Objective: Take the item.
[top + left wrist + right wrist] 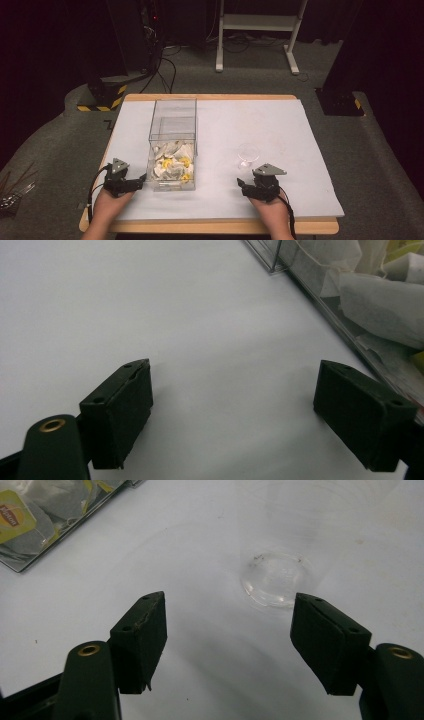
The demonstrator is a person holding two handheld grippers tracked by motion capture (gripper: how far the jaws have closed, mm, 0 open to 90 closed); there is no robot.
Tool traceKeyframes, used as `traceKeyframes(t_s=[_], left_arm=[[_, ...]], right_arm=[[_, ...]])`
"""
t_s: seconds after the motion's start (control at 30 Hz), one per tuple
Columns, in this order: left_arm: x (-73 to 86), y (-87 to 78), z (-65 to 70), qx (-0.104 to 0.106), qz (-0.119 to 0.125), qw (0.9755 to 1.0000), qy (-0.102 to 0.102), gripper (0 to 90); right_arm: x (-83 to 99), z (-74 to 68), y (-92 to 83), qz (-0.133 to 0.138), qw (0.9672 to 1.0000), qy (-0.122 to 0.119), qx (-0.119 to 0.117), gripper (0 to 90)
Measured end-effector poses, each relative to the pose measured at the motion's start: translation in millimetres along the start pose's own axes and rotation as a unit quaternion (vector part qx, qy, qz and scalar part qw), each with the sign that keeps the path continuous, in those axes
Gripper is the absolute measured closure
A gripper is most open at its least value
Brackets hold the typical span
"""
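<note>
Step in hand, by judgement: start position ahead of the first pick. Both hands resting at the near edge of the counter (280,125), nothing picked up yet.

Left gripper (134,184): jaws apart, empty, bare counter between them; positioned just beside the near left corner of the clear box (173,135), not touching it as far as can be told. In the left gripper view, box wall at upper right, white paper sachets pressed behind it.

Right gripper (246,187): jaws standing apart, nothing between them. In the right gripper view, pointed toward the clear cup (276,577), near but apart from the pads.

Location of work items: tea bags (172,165) heaped in the near end of the clear box, left of centre on the counter; far end of the box empty. Clear cup upright on the counter, right of the box, just ahead of the right gripper.

Next move, by judgement: reach over the open top of the box, descend with jaws apart, close on a single sachet or its tag. Thin paper, tangled strings: risk of lifting several at once. Cup light and transparent; steadying likely required.

Readable markings: yellow tag (14,522) on a tea bag, red logo appearing to read "Lipton"; letters small, reading uncertain. No other legible writing.
</note>
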State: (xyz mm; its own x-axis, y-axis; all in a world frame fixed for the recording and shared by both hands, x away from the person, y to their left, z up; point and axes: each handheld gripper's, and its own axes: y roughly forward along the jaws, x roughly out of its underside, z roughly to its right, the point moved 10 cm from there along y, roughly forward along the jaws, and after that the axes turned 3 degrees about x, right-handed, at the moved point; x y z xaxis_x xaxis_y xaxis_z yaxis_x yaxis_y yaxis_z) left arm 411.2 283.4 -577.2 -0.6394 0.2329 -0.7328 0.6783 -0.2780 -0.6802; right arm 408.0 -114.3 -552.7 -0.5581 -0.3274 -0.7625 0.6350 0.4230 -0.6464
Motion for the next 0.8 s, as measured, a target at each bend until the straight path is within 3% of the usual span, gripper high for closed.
traceKeyframes(t_s=[0.2,0.47,0.8], left_arm=[[0.0,0.0,-0.3,0.000,0.000,1.0000,0.001,16.1],[0.3,-0.2,-0.1,0.000,-0.002,1.0000,0.000,16.1],[0.2,-0.3,-0.5,0.000,-0.002,1.0000,0.002,16.0]], right_arm=[[0.0,-7.0,0.1,0.001,0.9998,0.005,-0.020,31.9],[-8.4,-18.3,3.2,0.004,0.9995,-0.023,-0.021,31.0],[-24.1,-26.8,1.0,0.013,0.9990,-0.032,-0.030,32.6]])
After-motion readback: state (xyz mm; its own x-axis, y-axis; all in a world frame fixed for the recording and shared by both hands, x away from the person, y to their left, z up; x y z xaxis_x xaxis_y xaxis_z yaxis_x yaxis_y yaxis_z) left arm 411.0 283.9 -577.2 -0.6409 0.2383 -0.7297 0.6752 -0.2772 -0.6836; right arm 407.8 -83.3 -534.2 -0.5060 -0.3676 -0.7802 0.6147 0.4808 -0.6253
